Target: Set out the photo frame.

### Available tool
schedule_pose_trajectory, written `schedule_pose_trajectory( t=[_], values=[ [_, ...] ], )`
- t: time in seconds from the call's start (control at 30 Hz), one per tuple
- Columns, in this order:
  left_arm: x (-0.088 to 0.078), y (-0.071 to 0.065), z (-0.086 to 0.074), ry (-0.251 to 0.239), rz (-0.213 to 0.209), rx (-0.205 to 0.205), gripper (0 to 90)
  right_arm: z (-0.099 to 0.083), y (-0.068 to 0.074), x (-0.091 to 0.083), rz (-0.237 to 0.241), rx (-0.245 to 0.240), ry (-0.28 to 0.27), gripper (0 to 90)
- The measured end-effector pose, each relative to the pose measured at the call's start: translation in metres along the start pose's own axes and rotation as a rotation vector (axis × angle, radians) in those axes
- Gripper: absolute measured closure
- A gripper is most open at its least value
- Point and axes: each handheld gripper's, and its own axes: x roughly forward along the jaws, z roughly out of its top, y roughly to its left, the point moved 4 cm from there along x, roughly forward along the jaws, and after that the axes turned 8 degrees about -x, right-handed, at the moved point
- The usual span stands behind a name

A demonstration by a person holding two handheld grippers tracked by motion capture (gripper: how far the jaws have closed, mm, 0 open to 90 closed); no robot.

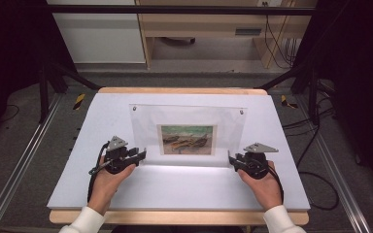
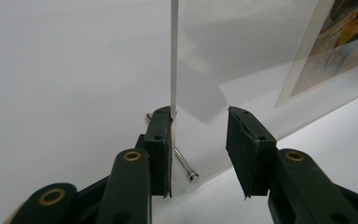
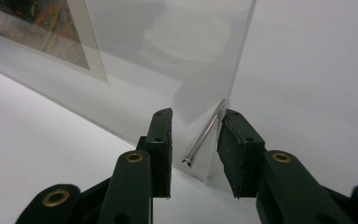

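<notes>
A clear acrylic picture frame (image 1: 189, 114) stands upright on the white board (image 1: 175, 189), with a small painted print (image 1: 187, 140) in its middle. My left gripper (image 1: 143, 154) is at its lower left corner and my right gripper (image 1: 230, 158) at its lower right corner. In the left gripper view the jaws (image 2: 198, 112) straddle the panel (image 2: 242, 46): one touches its edge, the other stands apart, and a metal pin (image 2: 185, 165) lies between them. In the right gripper view the jaws (image 3: 196, 114) straddle the panel (image 3: 177, 56) and its pin (image 3: 205, 135) the same way.
The white board lies on a wooden table (image 1: 175, 217). Small screws sit in the frame's top corners (image 1: 241, 111). Black rig posts (image 1: 43, 87) stand at both sides, cables (image 1: 315, 179) trail on the floor at the right, and cabinets (image 1: 97, 34) stand behind.
</notes>
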Motion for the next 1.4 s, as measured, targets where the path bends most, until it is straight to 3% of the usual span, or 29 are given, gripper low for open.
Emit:
schedule_pose_trajectory(
  t=[1.4],
  values=[
    [-0.0034,-0.0028,-0.0045,-0.008,0.003,0.012,61.6,-0.0026,0.0006,-0.0003,-0.003,-0.015,-0.014,65.7]
  ],
)
